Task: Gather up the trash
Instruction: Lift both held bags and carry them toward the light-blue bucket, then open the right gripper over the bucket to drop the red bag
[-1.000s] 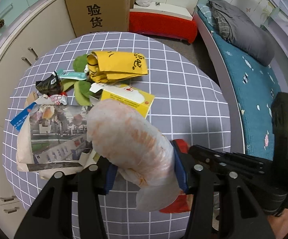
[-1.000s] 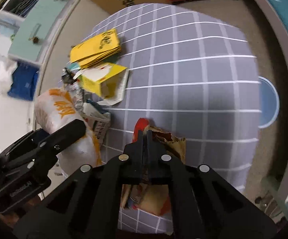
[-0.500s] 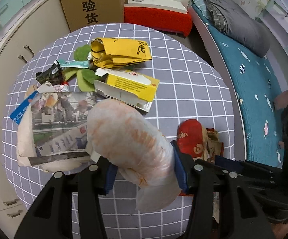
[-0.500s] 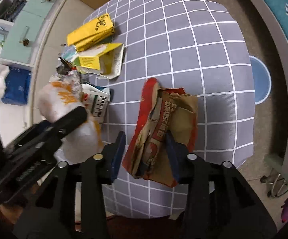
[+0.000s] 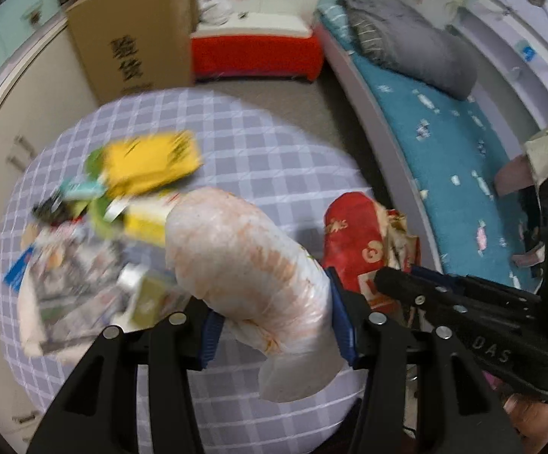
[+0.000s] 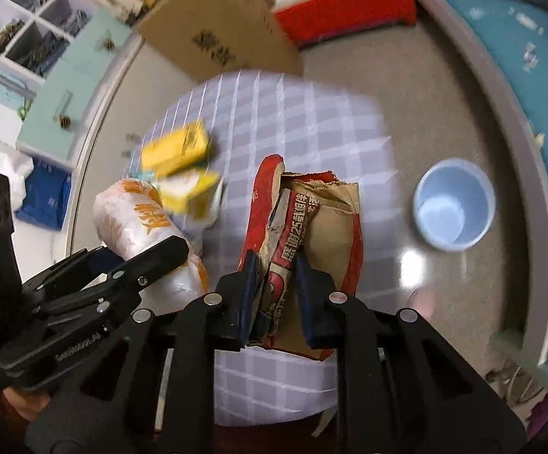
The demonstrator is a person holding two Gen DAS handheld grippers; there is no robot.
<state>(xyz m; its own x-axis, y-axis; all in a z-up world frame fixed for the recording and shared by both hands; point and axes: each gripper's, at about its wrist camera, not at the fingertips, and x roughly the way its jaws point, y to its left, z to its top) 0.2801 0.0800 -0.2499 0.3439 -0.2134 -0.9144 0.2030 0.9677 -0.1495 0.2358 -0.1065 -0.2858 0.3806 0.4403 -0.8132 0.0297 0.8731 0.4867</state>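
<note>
Our left tool grips the white plastic bag; our right tool is closing on the torn paper bag. Next we probably carry both off the table's edge to the blue bin, though blur hides details.

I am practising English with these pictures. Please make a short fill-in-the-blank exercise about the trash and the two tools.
1. The left tool holds a white plastic ____ with orange print.
2. The right tool is closing on a red and brown paper ____.
3. The round container on the floor is light ____.

Missing words: bag; bag; blue
</note>
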